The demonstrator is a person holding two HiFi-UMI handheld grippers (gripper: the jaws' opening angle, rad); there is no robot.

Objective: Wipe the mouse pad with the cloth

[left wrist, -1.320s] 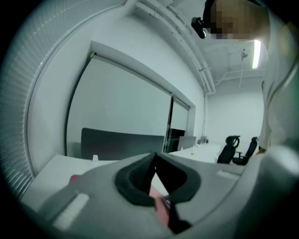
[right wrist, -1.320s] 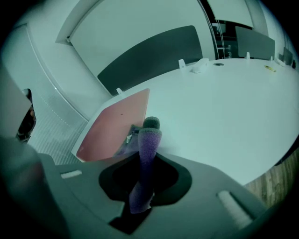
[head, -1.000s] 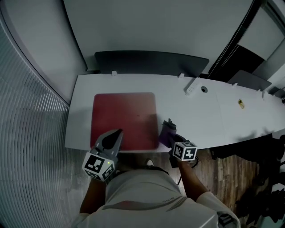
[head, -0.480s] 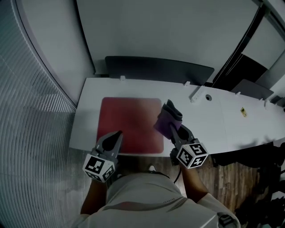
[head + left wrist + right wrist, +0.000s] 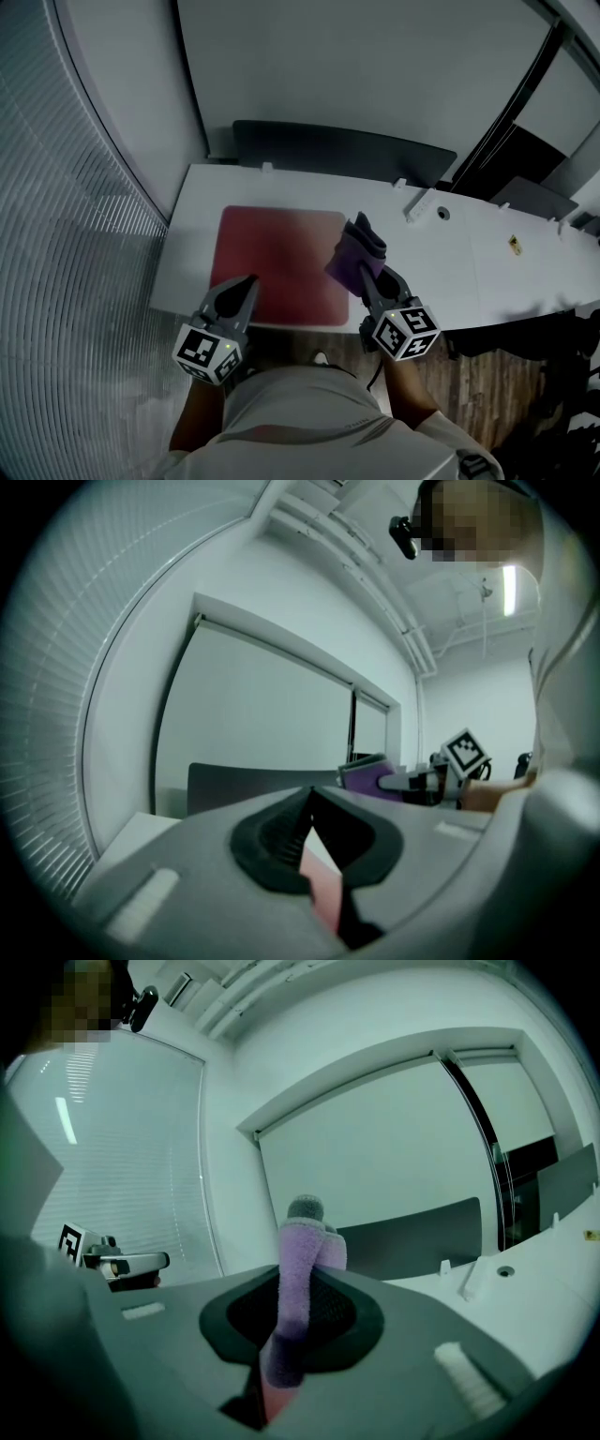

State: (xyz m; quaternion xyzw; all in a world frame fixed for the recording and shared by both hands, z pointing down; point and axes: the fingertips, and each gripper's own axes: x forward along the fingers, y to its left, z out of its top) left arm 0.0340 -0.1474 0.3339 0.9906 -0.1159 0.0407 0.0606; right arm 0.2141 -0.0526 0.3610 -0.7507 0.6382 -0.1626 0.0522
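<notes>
Dim, cool, flat light, with a ceiling strip lamp (image 5: 509, 590) glaring; strong fisheye bending, dark vignetted corners, left gripper (image 5: 311, 803) and right gripper (image 5: 286, 1283) soft up close.

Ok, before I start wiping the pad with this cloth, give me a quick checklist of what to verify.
1. Grip on cloth: ok, the right gripper is shut on it.
2. Contact of cloth with pad: not ok, it looks raised, over the pad's right edge.
3. Nothing lying on pad: ok.
4. Lies flat on table: ok.
5. Path free of left gripper: cannot tell; it is shut and empty, at the pad's near edge.
</notes>
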